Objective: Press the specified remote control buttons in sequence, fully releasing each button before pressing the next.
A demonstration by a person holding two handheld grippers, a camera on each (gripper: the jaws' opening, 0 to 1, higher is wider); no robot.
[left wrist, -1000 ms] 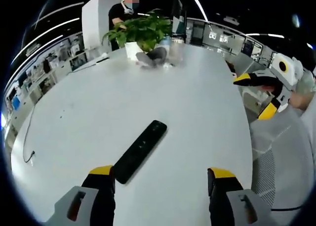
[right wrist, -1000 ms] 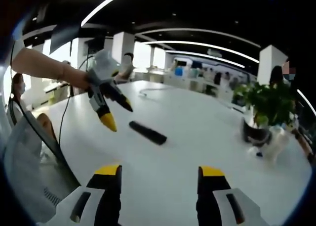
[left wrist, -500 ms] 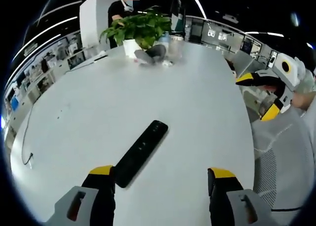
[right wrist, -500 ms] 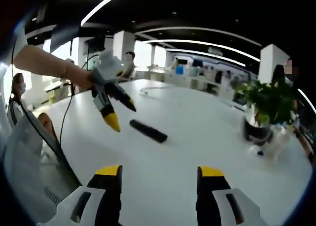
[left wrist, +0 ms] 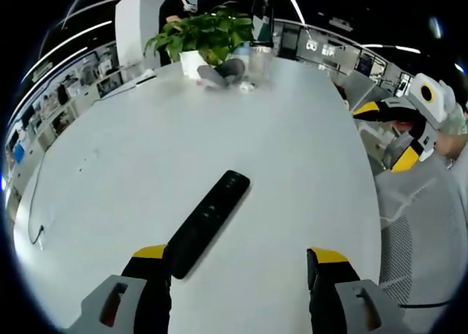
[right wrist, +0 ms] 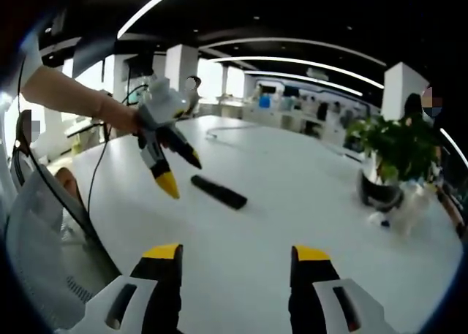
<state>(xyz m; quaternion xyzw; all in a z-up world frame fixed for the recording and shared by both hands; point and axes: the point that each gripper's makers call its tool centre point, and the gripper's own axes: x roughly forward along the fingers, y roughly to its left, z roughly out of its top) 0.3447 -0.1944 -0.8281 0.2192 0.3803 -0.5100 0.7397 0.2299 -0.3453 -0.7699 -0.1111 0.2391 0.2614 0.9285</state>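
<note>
The black remote control [left wrist: 208,221] lies flat on the white table [left wrist: 292,166], buttons up for pressing, while the left gripper [left wrist: 238,264] hangs just above its near end and the right gripper [right wrist: 235,261] waits well apart, both spread, gripping nothing.

bright, even light from ceiling strip lights [right wrist: 292,60]; soft glare on the white desk [left wrist: 219,129]; faint shadows; strong fisheye bending and blur toward edges.
</note>
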